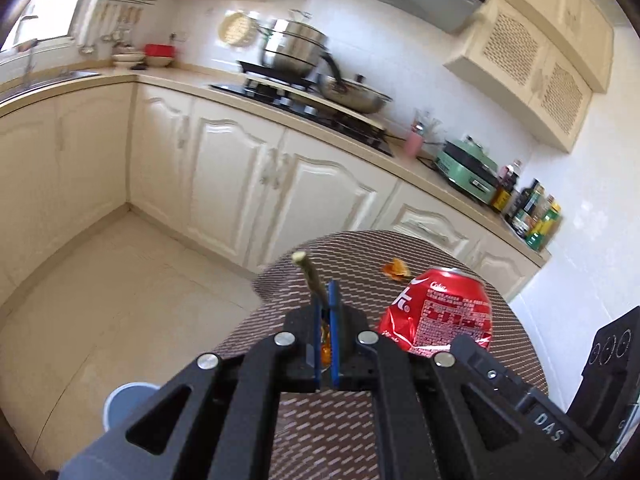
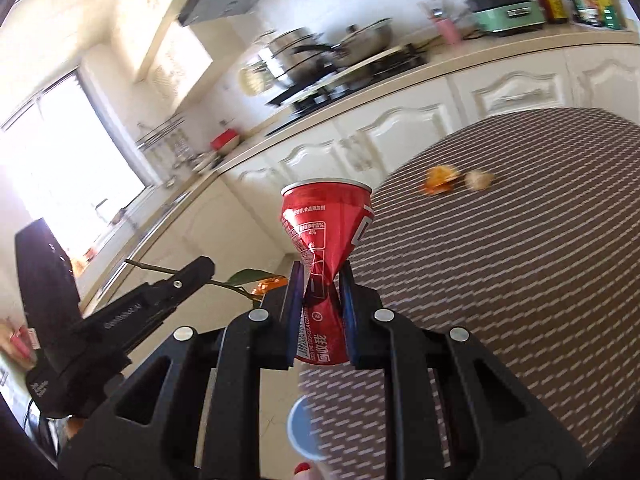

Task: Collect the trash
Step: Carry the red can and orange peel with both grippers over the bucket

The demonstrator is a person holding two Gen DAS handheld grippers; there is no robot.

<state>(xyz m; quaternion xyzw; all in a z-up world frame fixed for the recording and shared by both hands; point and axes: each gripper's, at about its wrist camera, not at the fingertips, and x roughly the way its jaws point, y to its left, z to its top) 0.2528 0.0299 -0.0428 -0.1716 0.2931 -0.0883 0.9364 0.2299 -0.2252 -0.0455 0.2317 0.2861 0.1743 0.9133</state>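
My left gripper (image 1: 326, 292) is shut on a thin green twig (image 1: 310, 276) that pokes out past the blue pads, with an orange scrap (image 1: 325, 344) lower between them. The right wrist view shows that same gripper (image 2: 204, 268) at the left, and the twig's leaf (image 2: 244, 278) and orange scrap (image 2: 270, 285) stick out of it. My right gripper (image 2: 320, 276) is shut on a crushed red cola can (image 2: 326, 232), pinched at its waist and held upright in the air. This can (image 1: 436, 312) also shows to the right of the left gripper.
A round table with a brown woven cloth (image 2: 520, 260) holds an orange peel (image 2: 438, 179) and a small beige scrap (image 2: 480, 180). A pale blue bin (image 1: 120, 404) stands on the tiled floor below. Cream cabinets, a stove with pots (image 1: 296, 52) and bottles line the counter behind.
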